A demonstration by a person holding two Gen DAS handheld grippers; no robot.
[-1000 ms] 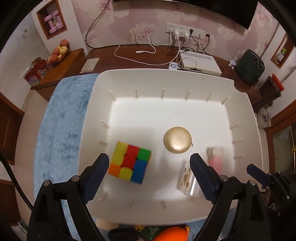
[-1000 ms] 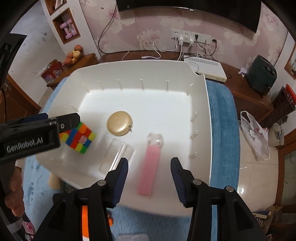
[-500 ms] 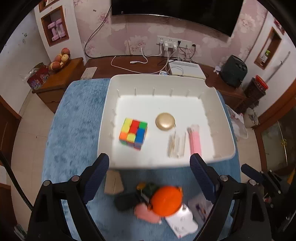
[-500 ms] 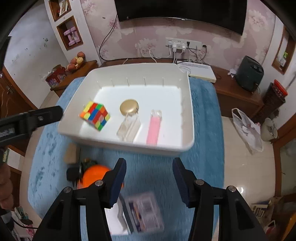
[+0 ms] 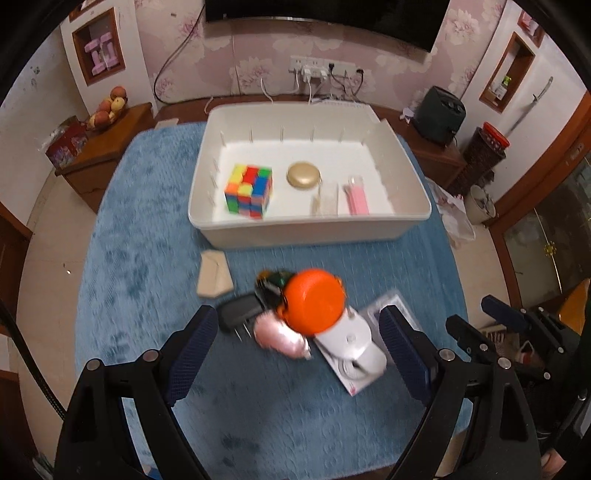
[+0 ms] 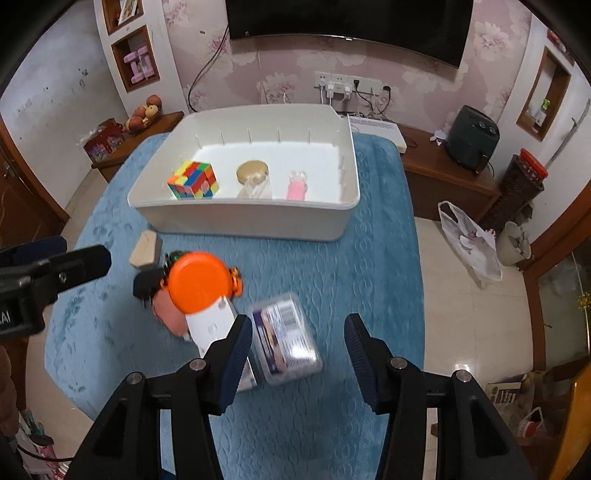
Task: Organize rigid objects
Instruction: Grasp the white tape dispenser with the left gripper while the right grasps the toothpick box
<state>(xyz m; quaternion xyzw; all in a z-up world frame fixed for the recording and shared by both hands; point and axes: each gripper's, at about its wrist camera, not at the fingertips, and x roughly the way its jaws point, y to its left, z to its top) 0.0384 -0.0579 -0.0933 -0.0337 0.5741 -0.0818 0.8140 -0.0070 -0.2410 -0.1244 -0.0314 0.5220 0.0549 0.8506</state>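
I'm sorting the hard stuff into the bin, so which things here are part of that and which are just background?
Part of the job: white bin, Rubik's cube, gold disc, orange lid, clear plastic case, wooden block.

Background: fruit bowl, television, power strip.

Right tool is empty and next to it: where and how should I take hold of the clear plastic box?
Take the clear plastic box across its two long sides, from above. It lies flat on the blue cloth, right below the open right tool.
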